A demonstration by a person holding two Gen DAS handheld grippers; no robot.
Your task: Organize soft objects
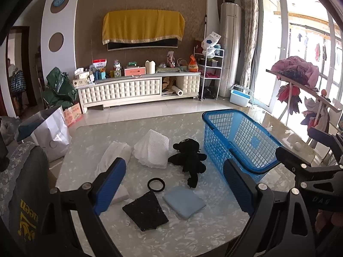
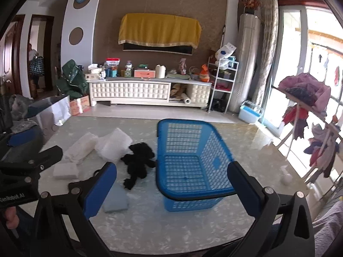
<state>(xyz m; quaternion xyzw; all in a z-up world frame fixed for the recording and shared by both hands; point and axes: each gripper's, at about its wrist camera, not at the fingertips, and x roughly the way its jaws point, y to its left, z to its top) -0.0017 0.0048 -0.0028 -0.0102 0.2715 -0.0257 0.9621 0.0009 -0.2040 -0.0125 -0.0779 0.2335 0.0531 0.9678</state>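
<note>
We hold both claws, left (image 1: 174, 189) and right (image 2: 171, 189), apart and empty; the plush (image 1: 188, 159) lies beyond the left, the basket (image 2: 184, 126) ahead of the right.

Both cameras are sitting low over the table (image 1: 193, 235), looking forward and slightly down toward the TV cabinet (image 1: 137, 90) wall. The left one is facing the soft things from close up; the right one is looking into the blue basket (image 2: 184, 169). Both are sharing the basket, the black plush toy (image 1: 188, 160) and the window side.
</note>
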